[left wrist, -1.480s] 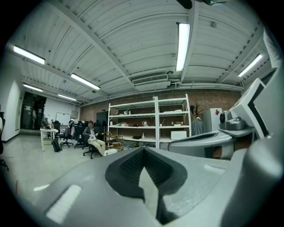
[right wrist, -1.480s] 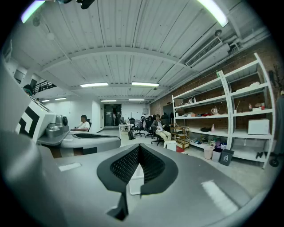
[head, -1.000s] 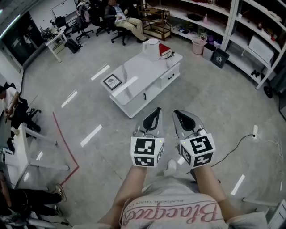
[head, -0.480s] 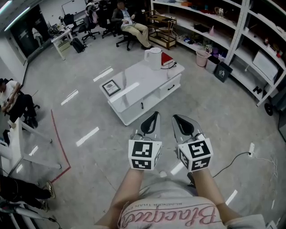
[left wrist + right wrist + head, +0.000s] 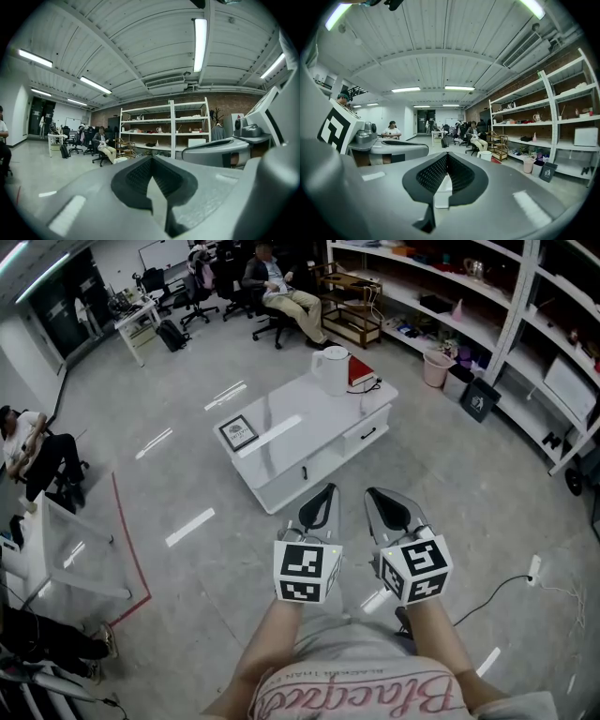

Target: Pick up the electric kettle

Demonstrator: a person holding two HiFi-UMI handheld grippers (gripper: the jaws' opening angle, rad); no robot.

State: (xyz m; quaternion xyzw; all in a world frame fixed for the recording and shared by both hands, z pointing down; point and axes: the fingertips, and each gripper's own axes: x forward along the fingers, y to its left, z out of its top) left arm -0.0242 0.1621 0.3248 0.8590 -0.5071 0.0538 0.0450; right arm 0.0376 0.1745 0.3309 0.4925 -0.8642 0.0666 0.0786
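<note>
The white electric kettle [image 5: 330, 369] stands upright at the far right end of a low white table [image 5: 291, 446], with a red book [image 5: 360, 371] just beside it on the right. A small framed picture [image 5: 237, 432] lies toward the table's left end. Both tongs are side by side near the person, well apart from the table. The left gripper [image 5: 323, 498] has its jaws pressed together on nothing, and the right gripper [image 5: 380, 501] is likewise closed and empty
</note>
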